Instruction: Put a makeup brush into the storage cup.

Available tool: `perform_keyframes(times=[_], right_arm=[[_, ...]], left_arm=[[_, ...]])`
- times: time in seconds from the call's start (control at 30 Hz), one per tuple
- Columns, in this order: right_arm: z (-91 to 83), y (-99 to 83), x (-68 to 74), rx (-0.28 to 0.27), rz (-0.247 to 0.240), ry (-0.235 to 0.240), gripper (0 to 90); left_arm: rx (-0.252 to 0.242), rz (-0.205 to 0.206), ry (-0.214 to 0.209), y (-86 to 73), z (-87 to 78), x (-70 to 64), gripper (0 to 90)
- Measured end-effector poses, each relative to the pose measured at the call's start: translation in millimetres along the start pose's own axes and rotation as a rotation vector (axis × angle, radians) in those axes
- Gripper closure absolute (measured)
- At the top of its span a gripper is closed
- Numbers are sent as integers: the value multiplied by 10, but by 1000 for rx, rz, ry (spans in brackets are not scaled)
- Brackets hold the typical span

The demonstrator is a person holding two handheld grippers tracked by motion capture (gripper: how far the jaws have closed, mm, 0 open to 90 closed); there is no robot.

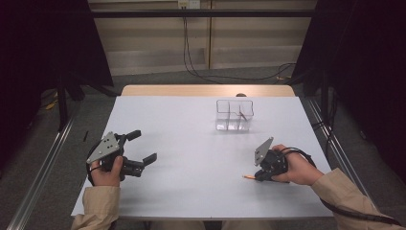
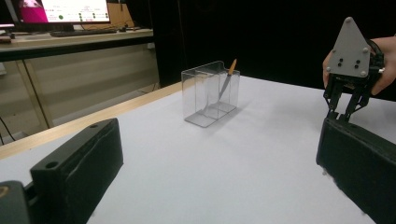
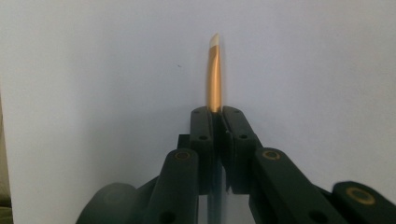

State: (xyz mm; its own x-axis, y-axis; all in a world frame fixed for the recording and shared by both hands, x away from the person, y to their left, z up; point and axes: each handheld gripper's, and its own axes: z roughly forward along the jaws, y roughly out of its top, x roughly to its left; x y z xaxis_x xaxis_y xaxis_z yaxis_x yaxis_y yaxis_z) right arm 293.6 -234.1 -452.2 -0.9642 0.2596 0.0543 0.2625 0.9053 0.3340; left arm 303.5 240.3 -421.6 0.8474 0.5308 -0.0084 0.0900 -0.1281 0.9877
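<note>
Up close, right tool (image 3: pixel 215 116) pinches an orange pencil (image 3: pixel 214 74); overhead, left tool (image 1: pixel 142 146) spread.

The table (image 1: pixel 191 158) top looks matt, smooth and pale, with a bare wooden strip at its far edge. The divided box (image 1: pixel 234 115) is clear glossy plastic (see-through walls). The right gripper (image 3: pixel 214 112) has matt black plastic jaws clamping a shiny orange pencil (image 3: pixel 214 74).

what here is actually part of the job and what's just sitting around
Part of the job:
- right gripper, shut on an orange stick
- clear divided box, already holding a similar stick

Just about:
- left gripper, open and holding nothing
- cables on the floor
- monitor on a desk behind
</note>
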Motion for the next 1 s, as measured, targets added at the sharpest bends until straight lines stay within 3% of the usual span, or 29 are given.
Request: perform_keyframes(times=[0.2,0.4,0.67,1.0], right_arm=[[-3,11,0,7,25,-2,838],[-8,-29,-17,-26,53,7,838],[-18,-73,-58,-121,117,-8,838],[-125,-28,-107,-278,197,-73,838]], left_arm=[[0,-1,1,-1,0,0,4],[3,1,1,-2,3,-4,4],[0,0,2,-4,-2,4,4],[-3,-3,6,-5,-15,8,4]])
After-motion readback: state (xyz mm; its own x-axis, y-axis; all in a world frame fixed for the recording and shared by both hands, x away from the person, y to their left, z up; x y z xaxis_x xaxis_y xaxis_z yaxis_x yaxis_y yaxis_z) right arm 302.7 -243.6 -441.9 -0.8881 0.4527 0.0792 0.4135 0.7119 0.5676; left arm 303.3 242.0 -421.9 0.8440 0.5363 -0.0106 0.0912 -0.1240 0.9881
